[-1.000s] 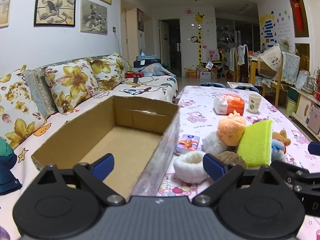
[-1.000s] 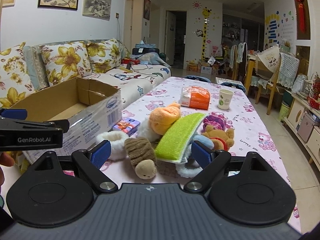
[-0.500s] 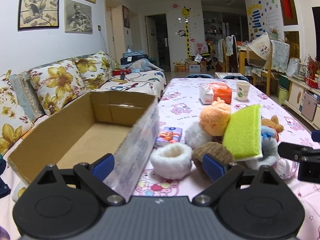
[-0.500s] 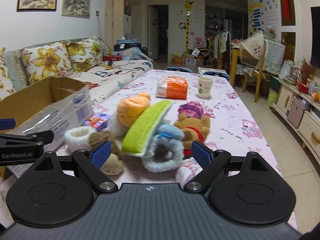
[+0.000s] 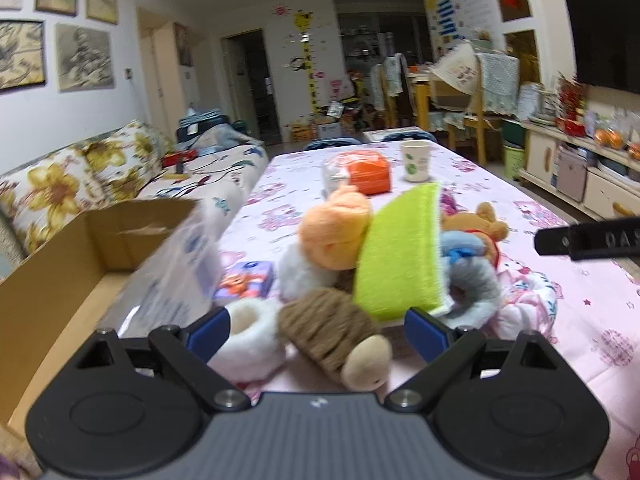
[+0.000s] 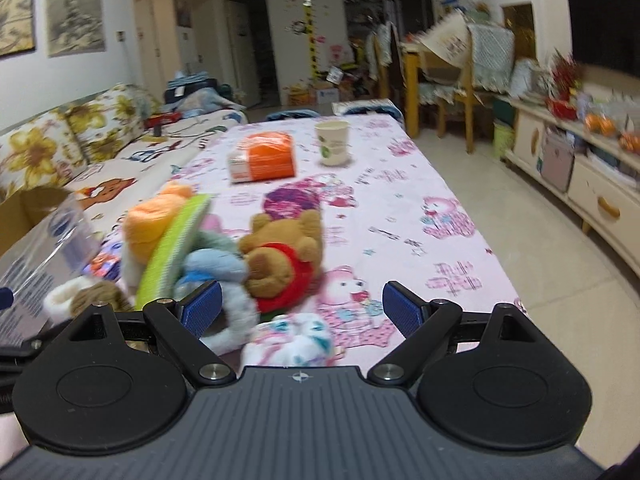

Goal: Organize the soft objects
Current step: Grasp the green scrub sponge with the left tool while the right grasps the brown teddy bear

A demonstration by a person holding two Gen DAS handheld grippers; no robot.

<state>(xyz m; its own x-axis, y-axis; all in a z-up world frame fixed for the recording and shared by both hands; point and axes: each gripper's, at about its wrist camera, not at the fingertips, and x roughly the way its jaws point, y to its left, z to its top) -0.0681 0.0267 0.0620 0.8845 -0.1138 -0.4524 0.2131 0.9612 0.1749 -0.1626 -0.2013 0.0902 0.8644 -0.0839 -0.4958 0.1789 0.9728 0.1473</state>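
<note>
Plush pile sits mid-tabletop (image 5: 580, 320), nothing packed yet: cardboard box (image 5: 52, 280) at the left edge looks empty from what I see. My left hand-held gripper (image 5: 318, 330) is spread wide, nothing pinched, brown knit toy (image 5: 332, 332) and white fuzzy ring (image 5: 252, 328) lying just ahead between the pads. My right hand-held gripper (image 6: 301, 307) is also wide open and empty, lined up near the brown bear in red (image 6: 286, 256) and the pale grey ring (image 6: 236, 312). Green sponge cloth (image 5: 400, 252) leans on the orange plush (image 5: 334, 236) behind. Frames are blurry. Step: approach to first pick. Next move, I judge: settle low over one toy, close on its bulk, lift clear of the neighbours, carry to the box. Risk: dragging the leaning sponge along.
</note>
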